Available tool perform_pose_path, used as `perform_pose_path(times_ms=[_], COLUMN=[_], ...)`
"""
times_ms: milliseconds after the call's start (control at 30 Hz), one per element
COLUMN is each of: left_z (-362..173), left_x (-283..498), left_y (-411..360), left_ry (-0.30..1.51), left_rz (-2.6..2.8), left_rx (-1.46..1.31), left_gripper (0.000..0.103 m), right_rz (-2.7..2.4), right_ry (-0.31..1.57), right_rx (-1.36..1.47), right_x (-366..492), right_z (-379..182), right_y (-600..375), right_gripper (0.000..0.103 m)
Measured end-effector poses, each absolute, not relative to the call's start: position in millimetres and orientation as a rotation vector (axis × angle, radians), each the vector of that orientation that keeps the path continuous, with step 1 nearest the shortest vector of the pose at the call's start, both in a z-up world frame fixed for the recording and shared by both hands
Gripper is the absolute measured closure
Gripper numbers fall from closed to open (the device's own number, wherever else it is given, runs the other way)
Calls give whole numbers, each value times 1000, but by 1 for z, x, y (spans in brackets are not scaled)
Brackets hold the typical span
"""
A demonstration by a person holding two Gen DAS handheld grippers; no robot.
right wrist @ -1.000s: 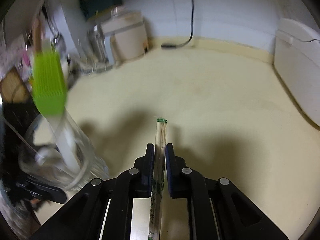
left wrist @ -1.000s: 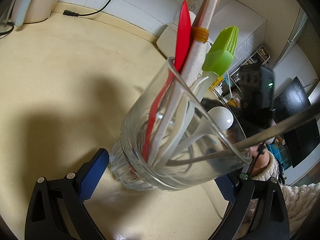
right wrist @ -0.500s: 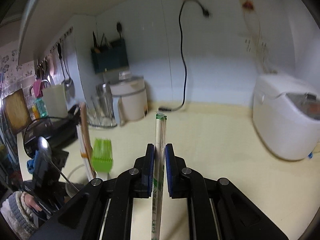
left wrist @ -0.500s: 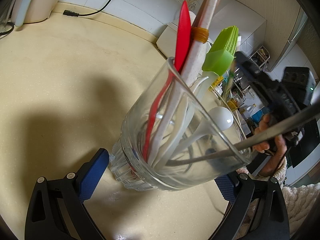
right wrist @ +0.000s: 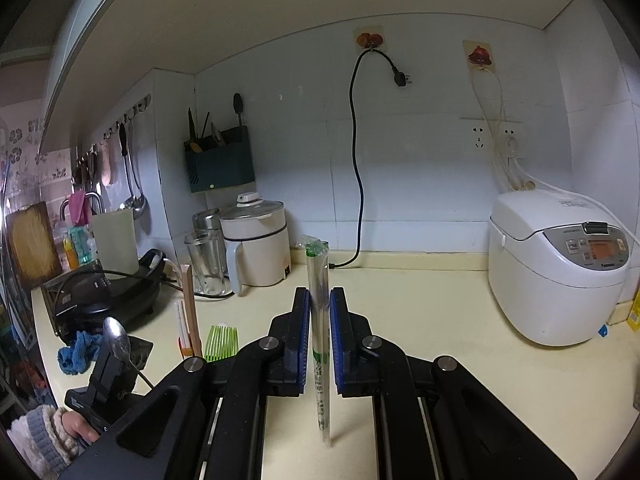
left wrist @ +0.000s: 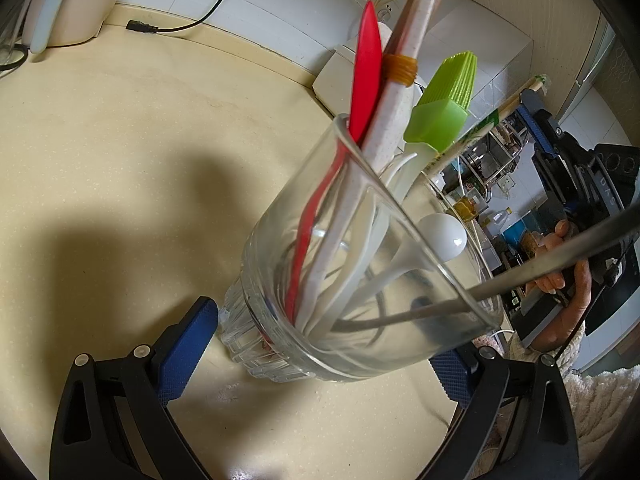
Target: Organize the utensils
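Note:
A clear glass cup (left wrist: 280, 240) stands on the cream counter between the blue pads of my left gripper (left wrist: 320, 336), which is shut on its base. The cup holds a red spatula (left wrist: 366, 68), a speckled white handle (left wrist: 404, 52), a green silicone brush (left wrist: 444, 100), a white spoon (left wrist: 442, 236) and a metal spoon (left wrist: 560, 260). My right gripper (right wrist: 319, 296) is shut on wrapped chopsticks (right wrist: 318, 280). From the left wrist, those chopsticks (left wrist: 496, 114) slant down toward the cup's far rim, their lower end hidden behind the brush.
A white rice cooker (right wrist: 560, 264) sits at the right against the wall. An electric pot (right wrist: 256, 252), an empty glass jar (right wrist: 206, 264) and a black appliance (right wrist: 108, 292) crowd the left back. A black cord (right wrist: 356, 160) hangs down the wall. A person's hand (left wrist: 568, 304) holds the right gripper.
The right gripper rose and tipped up from facing the counter to facing the wall, bringing the chopsticks over to the cup's right rim. The left gripper and cup stayed still.

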State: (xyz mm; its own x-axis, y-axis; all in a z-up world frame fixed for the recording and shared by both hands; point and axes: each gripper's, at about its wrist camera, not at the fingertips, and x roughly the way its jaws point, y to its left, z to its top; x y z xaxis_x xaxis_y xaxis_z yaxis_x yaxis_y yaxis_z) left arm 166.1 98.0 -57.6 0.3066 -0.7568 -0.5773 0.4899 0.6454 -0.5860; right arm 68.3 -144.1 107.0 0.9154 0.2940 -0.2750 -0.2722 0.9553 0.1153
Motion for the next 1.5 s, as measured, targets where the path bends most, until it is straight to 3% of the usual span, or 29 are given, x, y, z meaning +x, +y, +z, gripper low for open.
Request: perform_pose_path(times_ms=[767, 1033, 1133, 1300, 1500], left_z=[-58, -58, -58, -58, -58], left_x=[166, 166, 166, 166, 166], left_y=[98, 98, 98, 98, 98], left_ry=[943, 943, 943, 943, 943], left_rz=[-844, -844, -844, -844, -845], left_rx=[-327, -327, -327, -327, -327], left_gripper=[4, 4, 4, 4, 4], right_rz=[326, 402, 436, 420, 428], right_ry=[251, 501, 622, 805, 886], right_rx=[83, 165, 166, -4, -160], right_x=[52, 105, 139, 190, 186], right_z=[130, 86, 57, 2, -38], right_y=[-140, -144, -143, -121, -104], right_gripper=[93, 93, 88, 84, 83])
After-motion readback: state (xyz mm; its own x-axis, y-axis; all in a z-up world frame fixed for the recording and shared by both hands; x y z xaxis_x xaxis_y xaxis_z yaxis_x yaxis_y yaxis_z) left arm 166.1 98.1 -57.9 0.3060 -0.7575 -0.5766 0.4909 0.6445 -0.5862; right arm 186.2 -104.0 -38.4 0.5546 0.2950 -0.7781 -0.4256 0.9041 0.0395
